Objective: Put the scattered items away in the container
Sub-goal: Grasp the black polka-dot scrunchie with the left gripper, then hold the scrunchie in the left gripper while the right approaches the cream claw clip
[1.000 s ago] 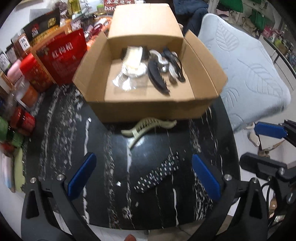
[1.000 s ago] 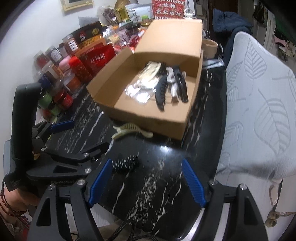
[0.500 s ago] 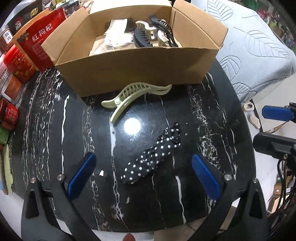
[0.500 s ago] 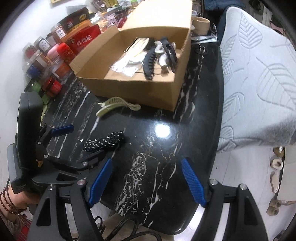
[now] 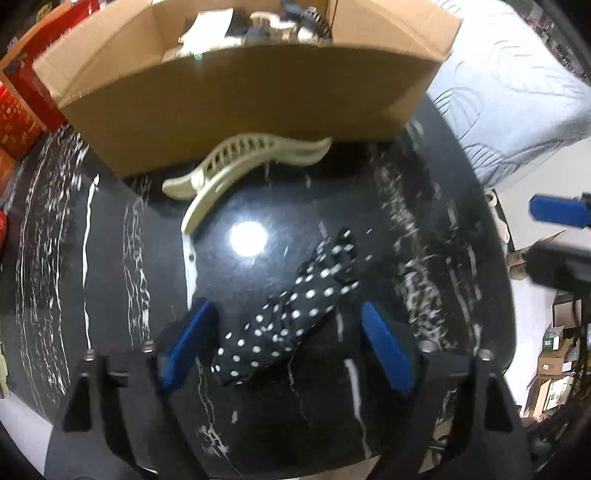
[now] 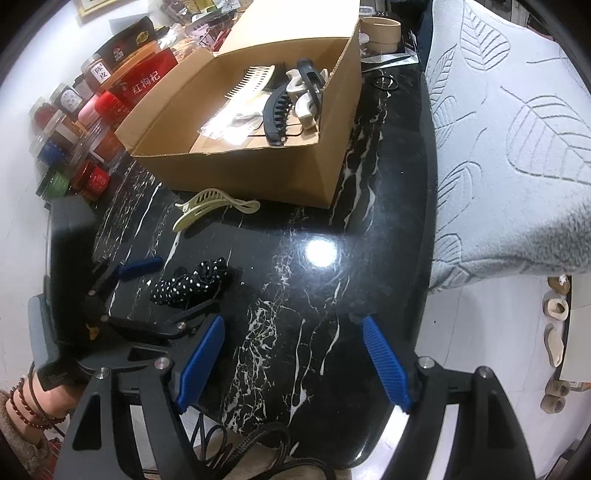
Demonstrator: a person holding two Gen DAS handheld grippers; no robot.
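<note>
the left gripper (image 5: pixel 284 339) pointed steeply down at the black marble table (image 5: pixel 110 258), its blue pads (image 5: pixel 188 343) closing in on either side of a black hair tie with white dots (image 5: pixel 291 314). the tie lay flat on the table between the pads, slanting from the lower left up to the right, and the pads did not yet press on it; a gap showed on both sides.

just beyond the tie, a cream hair clip (image 5: pixel 240 158) lay on the table with its far end touching the front wall of the cardboard box (image 5: pixel 240 99). the box stood open, and inside it sat a cream comb (image 6: pixel 255 79), a black claw clip (image 6: pixel 277 114), a pale clip (image 6: pixel 303 103) and some clear plastic wrapping (image 6: pixel 229 123).

the right gripper (image 6: pixel 295 363) hung over the near part of the table with its fingers (image 6: pixel 386 363) spread wide and nothing between them, only bare marble below. in its view the left gripper stood at the left, with the dotted tie between its pads.

red boxes and jars (image 6: pixel 85 122) crowded the left side of the table behind the box, a roll of tape (image 6: pixel 380 31) sat at the far edge, and a pale blue leaf-patterned cushion (image 6: pixel 517 129) lay to the right of the table. a wrist with a dark bead bracelet (image 6: pixel 26 402) showed at the lower left.
</note>
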